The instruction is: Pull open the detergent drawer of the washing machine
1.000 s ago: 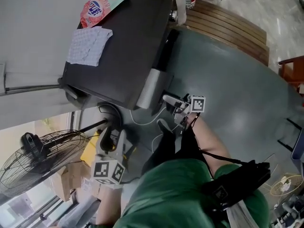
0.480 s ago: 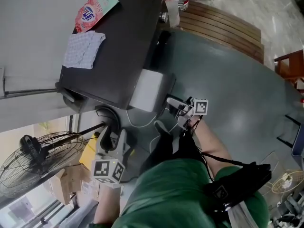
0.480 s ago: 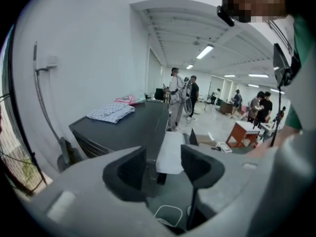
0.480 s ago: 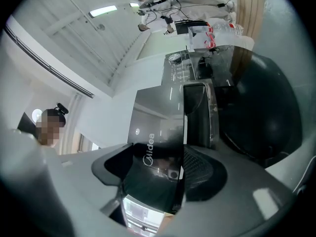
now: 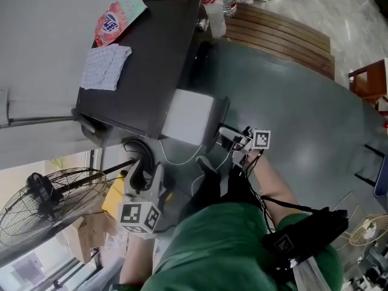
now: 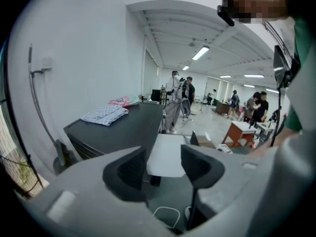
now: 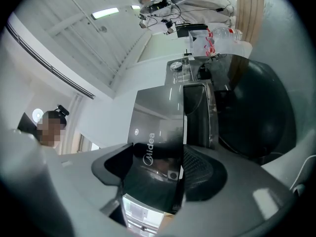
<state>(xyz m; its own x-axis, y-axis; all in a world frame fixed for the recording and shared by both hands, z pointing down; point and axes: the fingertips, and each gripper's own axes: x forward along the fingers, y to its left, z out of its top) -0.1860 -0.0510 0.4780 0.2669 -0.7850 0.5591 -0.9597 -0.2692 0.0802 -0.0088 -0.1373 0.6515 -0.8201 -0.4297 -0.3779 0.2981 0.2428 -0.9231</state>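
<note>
**Q:** Where is the drawer in relation to the tongs?

**A:** The detergent drawer [image 5: 188, 117] stands out of the washing machine [image 5: 151, 59]. The right tongs [image 7: 158, 168] are clamped on its dark front panel. The left tongs [image 6: 163, 166] are apart and hold nothing, well clear of the drawer.

**Q:** Orientation?

**A:** Its long axis runs from the machine's front towards the right tongs, with the panel end nearest them.

**Q:** Contents?

**A:** The drawer shows plain white, and I cannot tell what is inside. Beyond both tongs, a checked cloth [image 5: 106, 66] and a pink packet [image 5: 118, 18] lie on the machine.
</note>
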